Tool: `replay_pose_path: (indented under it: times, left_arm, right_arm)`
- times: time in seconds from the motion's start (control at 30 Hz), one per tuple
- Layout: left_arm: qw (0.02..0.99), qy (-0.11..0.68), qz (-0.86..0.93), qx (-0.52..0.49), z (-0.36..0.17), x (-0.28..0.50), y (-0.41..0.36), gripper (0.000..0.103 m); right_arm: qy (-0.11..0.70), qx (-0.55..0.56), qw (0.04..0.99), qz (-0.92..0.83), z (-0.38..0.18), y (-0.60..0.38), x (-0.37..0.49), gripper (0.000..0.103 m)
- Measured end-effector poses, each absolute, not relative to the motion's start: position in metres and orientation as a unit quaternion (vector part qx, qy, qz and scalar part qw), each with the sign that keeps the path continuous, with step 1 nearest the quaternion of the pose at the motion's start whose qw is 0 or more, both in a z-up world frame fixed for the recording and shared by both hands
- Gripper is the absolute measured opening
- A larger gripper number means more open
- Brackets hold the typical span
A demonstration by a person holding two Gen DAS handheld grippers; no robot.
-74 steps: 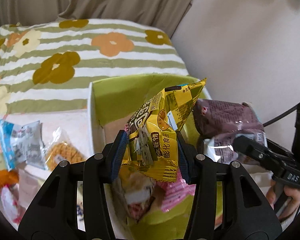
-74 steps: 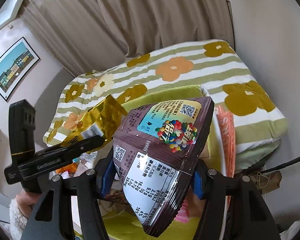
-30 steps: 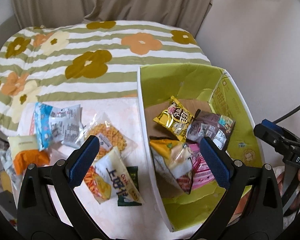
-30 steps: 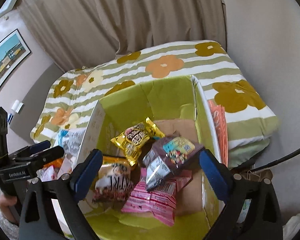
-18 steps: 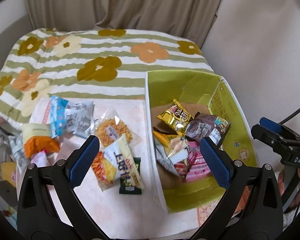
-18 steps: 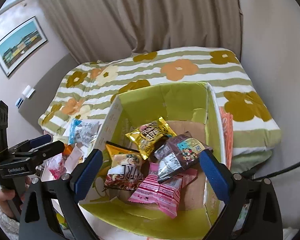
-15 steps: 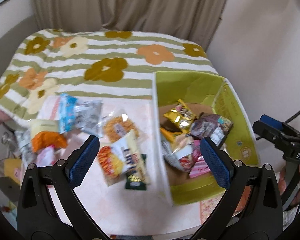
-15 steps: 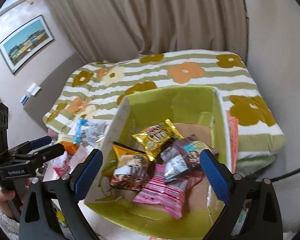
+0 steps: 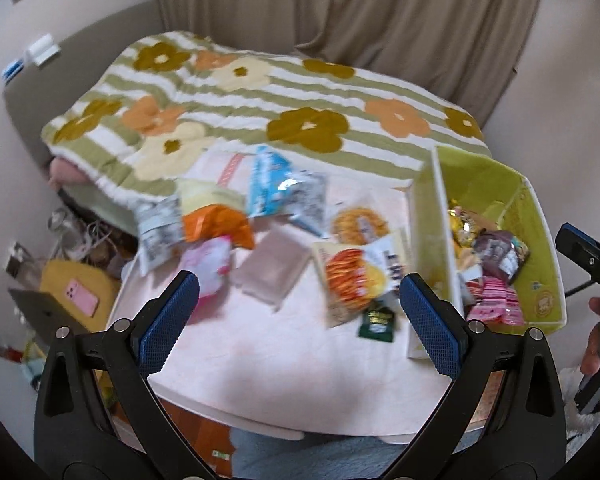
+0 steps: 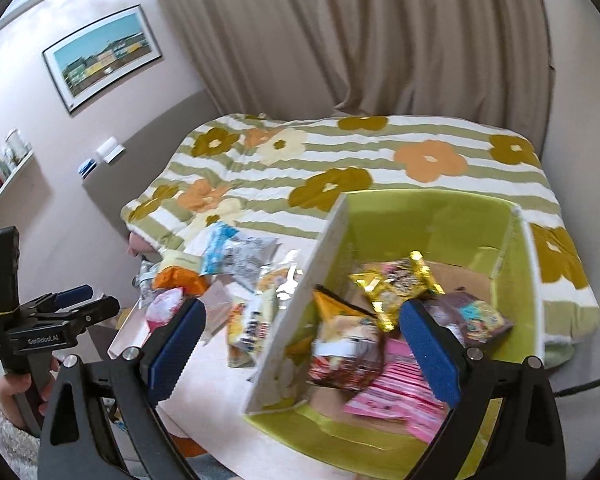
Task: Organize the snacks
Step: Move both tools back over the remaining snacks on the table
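A green box [image 9: 538, 216] [image 10: 432, 216] stands at the right of a pale pink table [image 9: 284, 352]. It holds a gold packet [image 10: 396, 284], a purple packet [image 10: 480, 318], a pink packet [image 10: 392, 396] and an orange-brown one [image 10: 340, 340]. Loose snacks lie left of the box: a chips bag [image 9: 356, 276], a small dark green packet [image 9: 378, 320], a blue-and-silver packet [image 9: 284, 188], an orange packet [image 9: 216, 226] and a pink one [image 9: 214, 264]. My left gripper [image 9: 298, 322] is open and empty above the table. My right gripper [image 10: 300, 344] is open and empty above the box's near left wall.
A bed with a striped floral quilt [image 9: 260, 96] lies behind the table. Curtains [image 10: 340, 40] hang at the back. A framed picture [image 10: 104, 54] hangs on the left wall. Clutter and a pink phone [image 9: 82, 296] lie on the floor at left.
Both grippers let go of the gold and purple packets, which now lie in the box. Both have pulled back and up, and swung left toward the loose snacks.
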State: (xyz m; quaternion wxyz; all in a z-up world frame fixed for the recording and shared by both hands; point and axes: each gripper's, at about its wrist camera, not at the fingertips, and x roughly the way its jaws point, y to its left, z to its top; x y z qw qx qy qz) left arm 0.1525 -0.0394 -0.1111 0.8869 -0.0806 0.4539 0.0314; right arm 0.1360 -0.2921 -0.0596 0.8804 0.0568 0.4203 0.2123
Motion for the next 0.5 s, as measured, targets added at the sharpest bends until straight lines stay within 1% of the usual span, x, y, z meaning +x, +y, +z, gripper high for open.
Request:
replay_pose_path:
  times: [0.27, 0.5]
  left_arm:
    - [0.871, 0.482, 0.001, -0.09, -0.137, 0.164, 0.036, 0.1]
    - [0.85, 0.517, -0.055, -0.086, -0.169, 0.188, 0.077, 0.1]
  right_arm:
    - [0.443, 0.067, 0.868, 0.213, -0.076, -0.211, 0.141, 0.097]
    - [0.478, 0.094, 0.853, 0.189, -0.101, -0.143, 0.147, 0.097]
